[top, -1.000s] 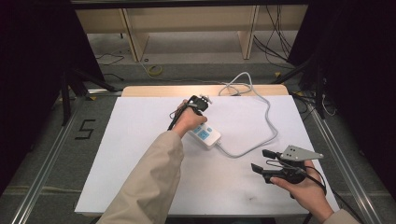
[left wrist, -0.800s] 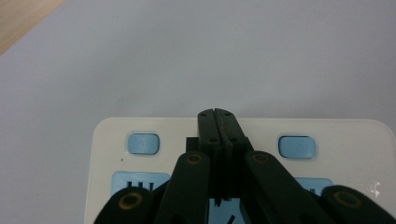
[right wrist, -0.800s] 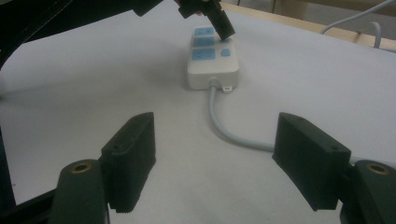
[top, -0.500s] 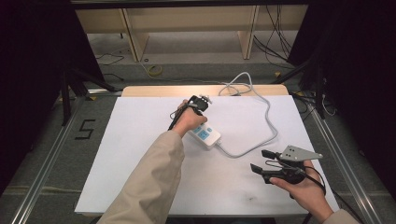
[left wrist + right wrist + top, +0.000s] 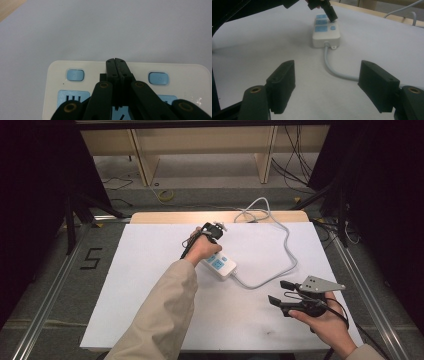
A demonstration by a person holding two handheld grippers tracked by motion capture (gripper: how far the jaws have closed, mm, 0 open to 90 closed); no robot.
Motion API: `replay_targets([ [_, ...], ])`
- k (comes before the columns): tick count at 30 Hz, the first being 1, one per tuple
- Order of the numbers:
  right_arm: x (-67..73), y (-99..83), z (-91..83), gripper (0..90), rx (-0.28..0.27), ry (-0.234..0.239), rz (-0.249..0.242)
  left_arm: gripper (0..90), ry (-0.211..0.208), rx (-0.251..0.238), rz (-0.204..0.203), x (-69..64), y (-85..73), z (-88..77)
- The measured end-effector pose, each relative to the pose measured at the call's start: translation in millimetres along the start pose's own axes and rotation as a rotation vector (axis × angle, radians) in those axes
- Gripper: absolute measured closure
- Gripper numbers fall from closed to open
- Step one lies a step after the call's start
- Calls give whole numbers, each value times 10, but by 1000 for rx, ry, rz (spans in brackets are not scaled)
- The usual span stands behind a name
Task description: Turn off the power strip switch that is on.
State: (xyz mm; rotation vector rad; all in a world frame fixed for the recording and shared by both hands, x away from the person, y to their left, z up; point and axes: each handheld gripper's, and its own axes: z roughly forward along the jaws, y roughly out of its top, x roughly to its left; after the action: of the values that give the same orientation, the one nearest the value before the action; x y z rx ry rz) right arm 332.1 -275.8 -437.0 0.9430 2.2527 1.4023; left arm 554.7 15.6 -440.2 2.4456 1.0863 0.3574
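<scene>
Now nothing is seen to have shifted over the last second: the left gripper [image 5: 212, 231] is held in the same place over the far end of the power strip [image 5: 220, 265], and the right gripper [image 5: 286, 295] is kept low at the near right of the white table [image 5: 125, 295], just as before. In the left gripper view the jaws are pressed together with nothing between them, their joined tip laid on the strip's top face between two blue buttons [image 5: 75, 75]. From the right gripper view that tip is seen close beside one button, though actual contact cannot be confirmed. The right gripper's jaws are spread wide and empty, with the grey cable [image 5: 334, 71] running between them farther off. The strip is lying flat at the middle of the table. A button press is judged to be under way or held, so the stillness would fit.
</scene>
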Motion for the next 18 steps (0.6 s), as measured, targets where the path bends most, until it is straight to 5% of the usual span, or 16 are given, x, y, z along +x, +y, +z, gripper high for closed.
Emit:
replay_targets([
  [18,-2,1,1,299,3,0,-3,900,16,8,14,-20,5,-3],
])
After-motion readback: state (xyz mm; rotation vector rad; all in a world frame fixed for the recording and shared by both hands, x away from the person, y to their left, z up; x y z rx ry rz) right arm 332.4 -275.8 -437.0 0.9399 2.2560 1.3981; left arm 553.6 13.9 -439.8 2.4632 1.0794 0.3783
